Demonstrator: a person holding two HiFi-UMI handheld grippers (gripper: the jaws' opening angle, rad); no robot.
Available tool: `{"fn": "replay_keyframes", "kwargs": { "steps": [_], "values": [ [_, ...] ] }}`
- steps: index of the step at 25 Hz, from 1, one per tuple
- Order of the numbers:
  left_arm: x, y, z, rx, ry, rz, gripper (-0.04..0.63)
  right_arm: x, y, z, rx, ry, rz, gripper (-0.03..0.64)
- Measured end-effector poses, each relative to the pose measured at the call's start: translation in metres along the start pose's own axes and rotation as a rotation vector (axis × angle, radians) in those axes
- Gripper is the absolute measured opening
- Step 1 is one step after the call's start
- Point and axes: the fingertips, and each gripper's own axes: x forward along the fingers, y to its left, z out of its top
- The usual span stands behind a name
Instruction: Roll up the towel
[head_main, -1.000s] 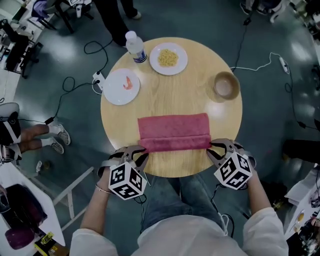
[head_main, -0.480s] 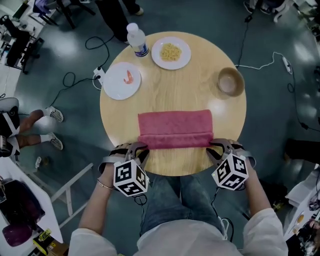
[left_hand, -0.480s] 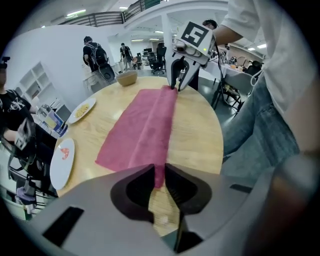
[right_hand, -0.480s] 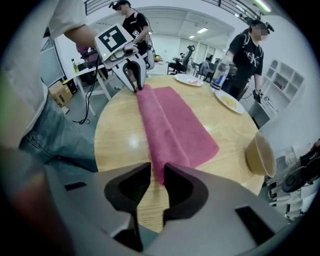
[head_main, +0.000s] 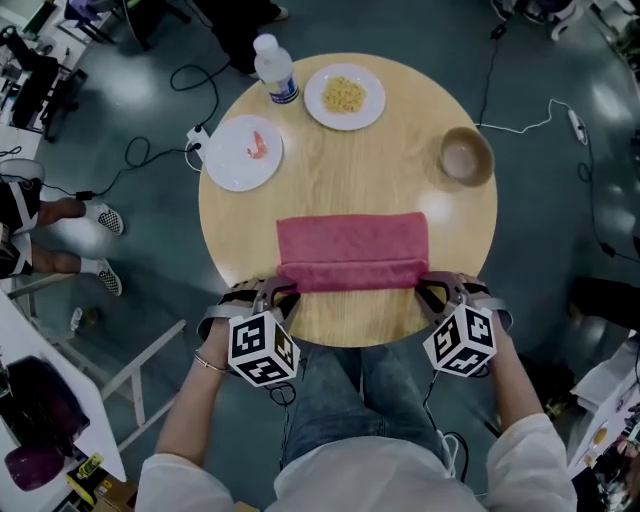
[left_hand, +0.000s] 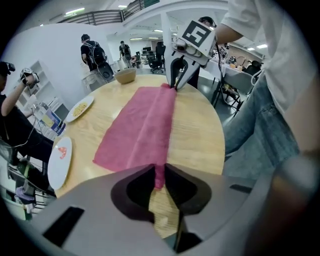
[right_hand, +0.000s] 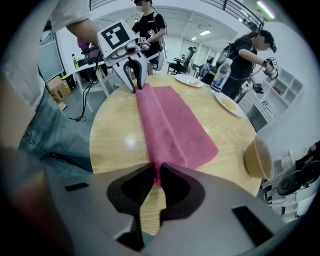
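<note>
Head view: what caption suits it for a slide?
Left gripper pinches, and right gripper has just closed on, the rolled near edge of a pink towel on a round table.

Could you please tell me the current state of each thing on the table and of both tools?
Towel, near edge rolled over, rest flat.
Left tool, shut on the roll's left end.
Right tool, jaws have just been closing, pinching the roll's right end.
Bowl, upright, looks empty.
Bottle, upright, capped.
Far plate, holds yellow food.
Left plate, holds one pink morsel.
</note>
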Motion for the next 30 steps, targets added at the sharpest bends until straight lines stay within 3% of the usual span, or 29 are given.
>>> {"fn": "replay_keyframes", "kwargs": {
  "steps": [1,4,10,16,20,30],
  "values": [
    [0.0,0.001,0.0,0.003,0.0,0.009,0.047,0.0,0.0,0.0,0.007,-0.003,0.001,0.044],
    [0.001,0.003,0.0,0.013,0.0,0.019,0.046,0.001,-0.001,0.0,0.019,-0.008,0.003,0.041],
    [-0.001,0.003,-0.001,-0.037,-0.006,0.016,0.023,0.0,0.001,0.0,0.019,-0.009,0.004,0.029],
    [-0.009,-0.026,-0.004,-0.045,0.017,-0.081,0.021,-0.008,0.025,-0.008,0.042,0.004,0.099,0.026],
    [-0.018,-0.034,-0.003,-0.096,0.009,-0.128,0.021,-0.02,0.036,-0.011,0.046,0.009,0.149,0.026],
    [-0.023,-0.001,0.005,-0.149,0.016,-0.117,0.021,-0.033,0.0,0.003,0.134,-0.021,0.145,0.026]
  ]
}}
